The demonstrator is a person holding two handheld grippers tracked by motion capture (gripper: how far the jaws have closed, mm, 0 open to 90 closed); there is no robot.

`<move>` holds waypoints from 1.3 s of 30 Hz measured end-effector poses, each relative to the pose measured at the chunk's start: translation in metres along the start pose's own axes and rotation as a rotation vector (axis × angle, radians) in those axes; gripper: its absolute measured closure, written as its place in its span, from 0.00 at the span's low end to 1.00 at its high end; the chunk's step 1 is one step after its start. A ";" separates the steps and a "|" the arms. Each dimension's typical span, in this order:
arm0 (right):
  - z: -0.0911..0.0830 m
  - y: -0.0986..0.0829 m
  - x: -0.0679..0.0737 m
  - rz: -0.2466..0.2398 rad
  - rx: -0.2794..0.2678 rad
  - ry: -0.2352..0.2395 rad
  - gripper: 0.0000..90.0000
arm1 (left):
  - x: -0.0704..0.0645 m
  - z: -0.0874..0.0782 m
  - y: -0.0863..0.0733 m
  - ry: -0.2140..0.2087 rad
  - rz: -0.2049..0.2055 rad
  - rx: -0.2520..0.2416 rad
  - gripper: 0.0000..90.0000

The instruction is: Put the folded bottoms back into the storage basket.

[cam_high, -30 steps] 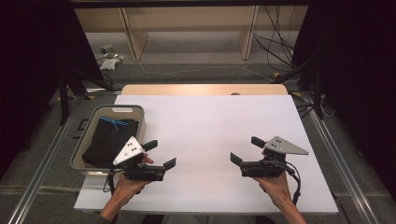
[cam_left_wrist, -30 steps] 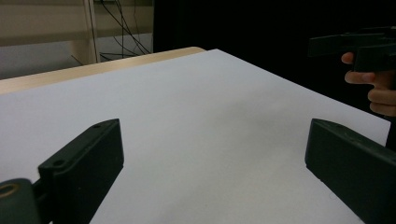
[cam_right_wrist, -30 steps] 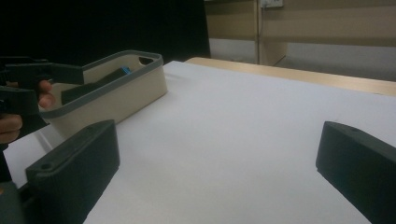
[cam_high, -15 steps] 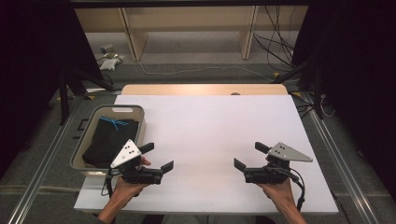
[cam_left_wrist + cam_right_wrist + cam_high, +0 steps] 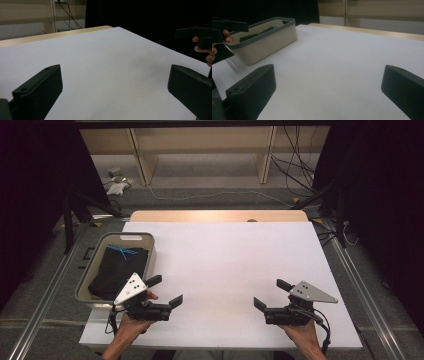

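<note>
Though partly shadowed, dark cloth [image 5: 117, 270] in basket [image 5: 147, 242], folds indistinct.

Desk [image 5: 225, 265]: plain white on top, with a pale wooden strip at the far edge. Bin [image 5: 148, 251]: beige walls under a grey rim. Cloth [image 5: 117, 270] inside: black, with a thin blue mark near its far end. Left tongs [image 5: 165, 291]: black jaws, a grey three-cornered plate dotted with black. Right tongs [image 5: 267, 295]: black too, under a plain grey plate. Floor [image 5: 200, 197]: grey, crossed by a white cable. Shelf [image 5: 200, 145] beyond: light wood. Surroundings at both sides: black.
</note>
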State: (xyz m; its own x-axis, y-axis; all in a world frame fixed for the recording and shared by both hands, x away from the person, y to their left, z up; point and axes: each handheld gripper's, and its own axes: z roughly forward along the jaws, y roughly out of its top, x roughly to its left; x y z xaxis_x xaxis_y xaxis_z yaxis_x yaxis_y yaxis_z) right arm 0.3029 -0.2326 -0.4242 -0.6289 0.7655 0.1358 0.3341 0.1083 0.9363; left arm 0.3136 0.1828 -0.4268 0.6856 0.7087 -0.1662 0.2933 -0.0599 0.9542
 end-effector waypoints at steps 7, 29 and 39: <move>-0.007 0.000 0.000 -0.010 -0.026 -0.018 0.00 | 0.001 -0.005 -0.003 0.009 0.016 -0.003 0.00; -0.018 -0.001 -0.001 0.011 -0.034 -0.009 0.00 | -0.007 -0.001 -0.006 -0.021 0.022 0.043 0.00; -0.018 0.000 -0.001 0.014 -0.043 -0.008 0.00 | -0.007 0.000 -0.006 -0.023 0.023 0.044 0.00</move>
State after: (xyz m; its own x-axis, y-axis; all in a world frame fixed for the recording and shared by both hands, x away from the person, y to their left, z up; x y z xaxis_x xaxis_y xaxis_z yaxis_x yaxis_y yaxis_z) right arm 0.2910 -0.2452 -0.4184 -0.6185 0.7721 0.1460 0.3116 0.0704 0.9476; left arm 0.3066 0.1784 -0.4314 0.7079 0.6902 -0.1502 0.3057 -0.1076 0.9460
